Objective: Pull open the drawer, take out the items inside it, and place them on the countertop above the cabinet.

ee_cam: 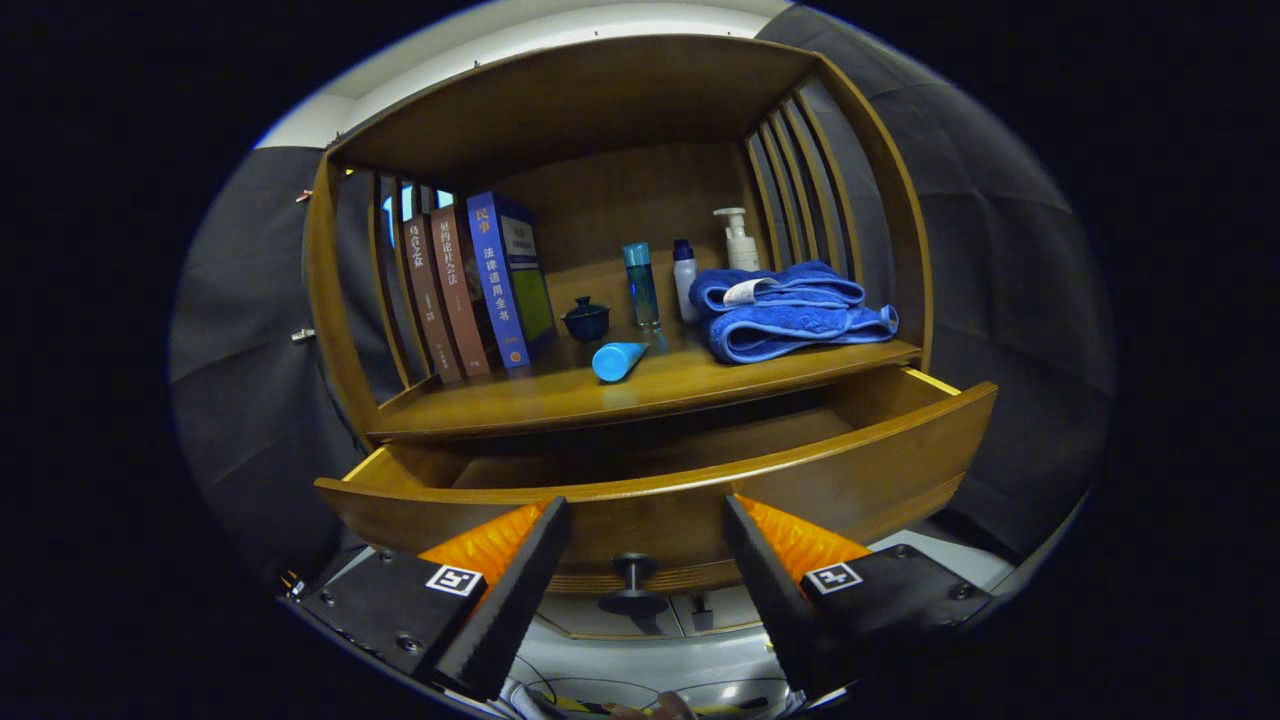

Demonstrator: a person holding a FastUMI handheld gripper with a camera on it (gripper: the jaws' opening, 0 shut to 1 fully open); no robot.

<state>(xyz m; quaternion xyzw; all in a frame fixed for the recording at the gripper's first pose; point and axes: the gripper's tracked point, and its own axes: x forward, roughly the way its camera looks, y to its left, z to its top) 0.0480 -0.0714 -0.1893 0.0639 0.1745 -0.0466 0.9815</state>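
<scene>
- The books (470,290) stand upright at the left end of the table (560,395), which is the wooden top over the drawer. They lean on the slatted side of the cabinet (330,300), and that likely keeps them from falling.
- Just right of the books sits a small dark pot (586,320) with a lid.
- A blue tube (618,360) lies on its side near the front edge, in front of the pot. It looks like it was simply set down there.
- A tall blue bottle (641,285) and a white bottle (684,280) stand behind it, close together.
- A pump bottle (738,240) stands at the back, behind a folded blue towel (790,310). The towel lies flat at the right end, so it stays put.
- The drawer (660,500) below the table is pulled well open. The part of its floor that shows looks bare, but the front board hides the near part, so what is left inside cannot be told.
- The knob (632,575) sits on the drawer front, between the fingers and just ahead of them.
- The hand-held gripper (640,560) is spread wide and holds nothing. It sits low, in front of the drawer.
- The wood is brown and shiny. Dark cloth hangs around the cabinet, and the room is dim.
</scene>
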